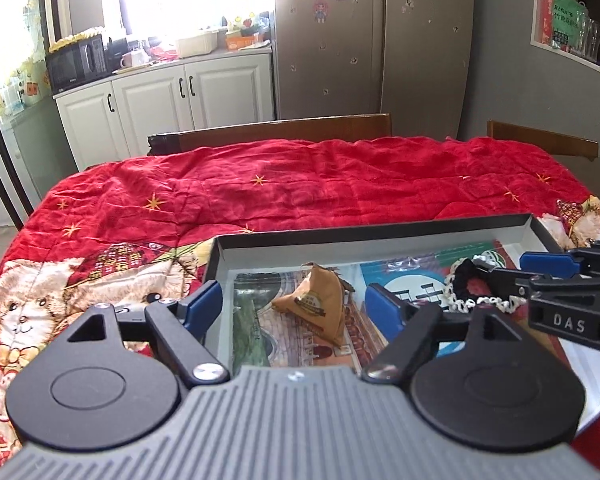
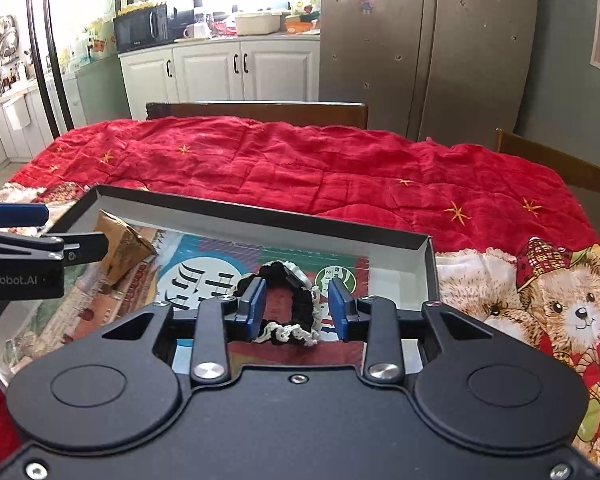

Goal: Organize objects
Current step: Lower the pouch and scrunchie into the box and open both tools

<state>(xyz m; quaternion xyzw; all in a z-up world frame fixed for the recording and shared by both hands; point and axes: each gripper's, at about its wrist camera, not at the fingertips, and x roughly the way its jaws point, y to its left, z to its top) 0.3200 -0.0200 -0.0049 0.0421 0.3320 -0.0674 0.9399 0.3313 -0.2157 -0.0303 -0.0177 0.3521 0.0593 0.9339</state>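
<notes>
A shallow black box (image 1: 372,232) (image 2: 260,226) lined with printed sheets lies on the red quilt. In it sits a tan pyramid-shaped packet (image 1: 316,304) (image 2: 128,248). My left gripper (image 1: 294,306) (image 2: 74,230) hangs just above it, jaws wide open, pads clear of it on both sides. To the right in the same box rests a black scrunchie with white lace trim (image 2: 292,334) (image 1: 472,284). My right gripper (image 2: 298,310) (image 1: 512,268) is partly open around it; the scrunchie lies loose between the blue pads, which do not squeeze it.
The red quilt with teddy bears (image 1: 260,188) (image 2: 300,164) covers the table around the box. Wooden chair backs (image 1: 284,128) (image 2: 260,112) stand along the far edge. Beyond are a steel fridge (image 1: 372,40) and white cabinets (image 1: 168,96).
</notes>
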